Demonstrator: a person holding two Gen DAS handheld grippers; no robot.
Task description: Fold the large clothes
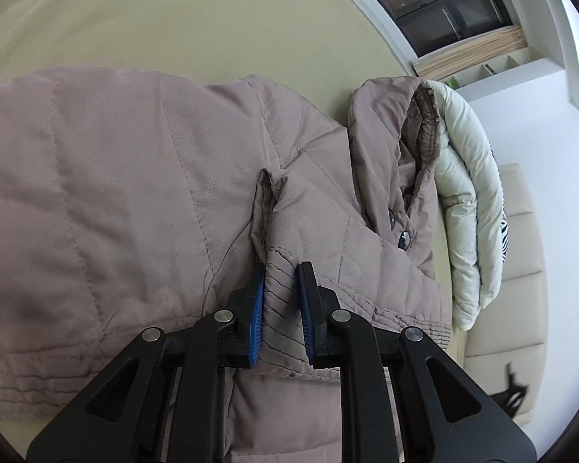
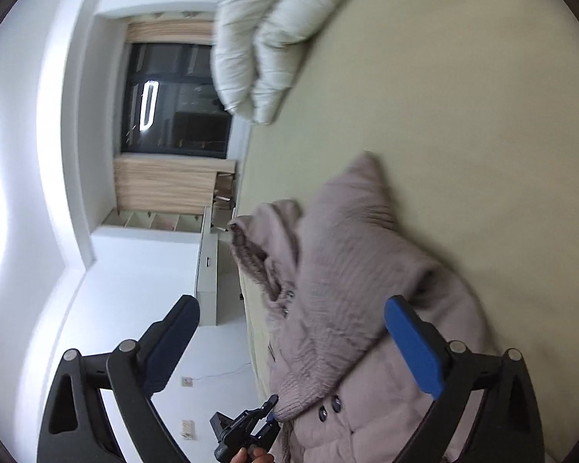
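A taupe quilted jacket (image 1: pixel 135 200) lies on a pale yellow-green bed (image 1: pixel 173 19). My left gripper (image 1: pixel 281 270) is shut on the ribbed cuff (image 1: pixel 280 301) of a sleeve folded over the jacket body. The hood (image 1: pixel 401 131) and dark buttons (image 1: pixel 403 240) lie to the right. In the right wrist view the jacket (image 2: pixel 366 270) lies below my right gripper (image 2: pixel 291 310), which is open and empty above it. The left gripper (image 2: pixel 264 418) shows there at the bottom, pinching the cuff (image 2: pixel 289 405).
A folded cream duvet (image 1: pixel 467 208) lies beside the hood, also in the right wrist view (image 2: pixel 266 31). A beige padded headboard (image 1: pixel 521 262) stands at the right. A dark window (image 2: pixel 177 100), curtains and a white cabinet (image 2: pixel 208 281) stand beyond the bed edge.
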